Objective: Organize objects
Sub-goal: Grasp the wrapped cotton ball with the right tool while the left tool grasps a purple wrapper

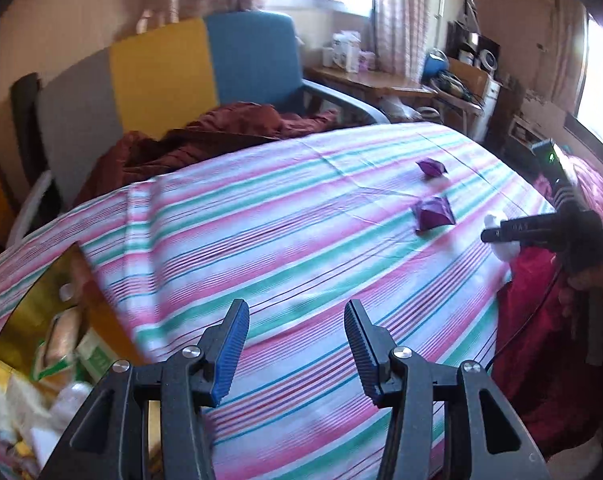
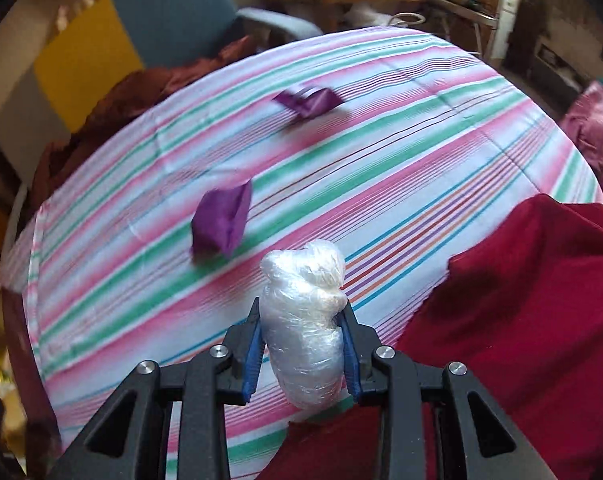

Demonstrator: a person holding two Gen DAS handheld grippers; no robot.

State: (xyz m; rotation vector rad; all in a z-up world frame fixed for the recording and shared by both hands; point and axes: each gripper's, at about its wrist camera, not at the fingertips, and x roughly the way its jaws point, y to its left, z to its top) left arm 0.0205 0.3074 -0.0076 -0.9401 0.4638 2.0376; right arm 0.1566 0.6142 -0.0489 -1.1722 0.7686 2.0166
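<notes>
My right gripper is shut on a white plastic-wrapped bundle and holds it above the striped sheet. In the left wrist view the right gripper shows at the right with the white bundle in it. Two purple packets lie on the sheet: a near one and a far one. My left gripper is open and empty above the sheet, near its front edge.
An open box of packaged goods sits at the lower left, off the sheet's edge. A red cloth lies at the right. A maroon garment and a chair stand behind; a cluttered desk is further back.
</notes>
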